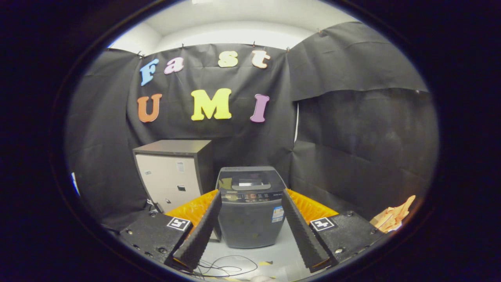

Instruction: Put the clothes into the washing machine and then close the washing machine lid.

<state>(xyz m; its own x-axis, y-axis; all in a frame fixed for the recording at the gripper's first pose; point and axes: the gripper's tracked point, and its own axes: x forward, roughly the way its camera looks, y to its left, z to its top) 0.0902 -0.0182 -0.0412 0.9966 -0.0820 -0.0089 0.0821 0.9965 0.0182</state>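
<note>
If the lid (pixel 250 181) is not raised enough when the cloth comes, the cloth could be caught on the rim or dropped to the floor (pixel 270 254).

From left to right: a cabinet (pixel 172 176) is seen beyond the left finger. The washing machine (pixel 250 219) stands ahead, between the fingers, with its lid lying flat. The gripper (pixel 252 227) is spread wide and nothing is held in it. An orange garment (pixel 393 217) lies beside the right finger, well apart from the machine.
</note>
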